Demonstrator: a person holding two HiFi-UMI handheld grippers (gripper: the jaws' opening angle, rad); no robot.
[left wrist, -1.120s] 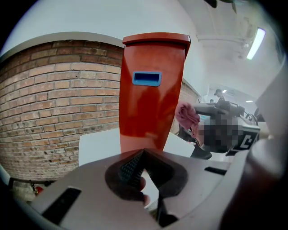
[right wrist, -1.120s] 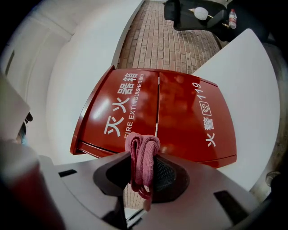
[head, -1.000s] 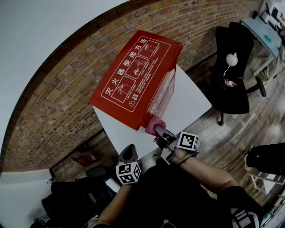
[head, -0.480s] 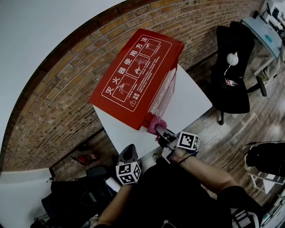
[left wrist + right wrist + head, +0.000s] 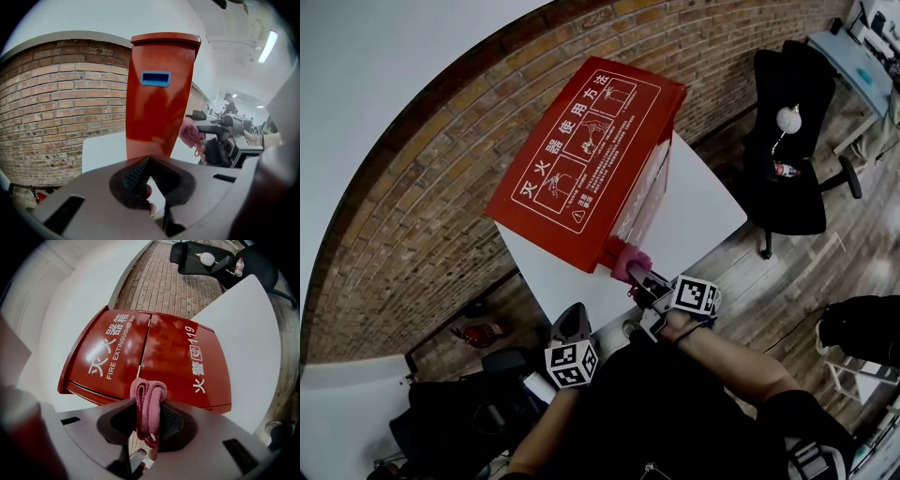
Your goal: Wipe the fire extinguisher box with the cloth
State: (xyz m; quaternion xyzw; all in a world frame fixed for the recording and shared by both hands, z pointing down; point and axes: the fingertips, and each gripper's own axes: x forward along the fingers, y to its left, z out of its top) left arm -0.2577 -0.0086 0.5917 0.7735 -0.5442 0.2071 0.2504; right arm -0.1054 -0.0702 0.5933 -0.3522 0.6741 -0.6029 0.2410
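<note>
Right gripper [image 5: 639,277] has its fingers clamped on the pink cloth [image 5: 149,401] right up against the red fire extinguisher box [image 5: 581,150] on the white counter [image 5: 694,211], and the left gripper [image 5: 570,321] fingers are pinched together, empty.

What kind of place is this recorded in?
Probably an indoor office or lab workspace: a brick wall, a black office chair near a desk on wood-plank flooring, and a white table carrying the red fire extinguisher box.
</note>
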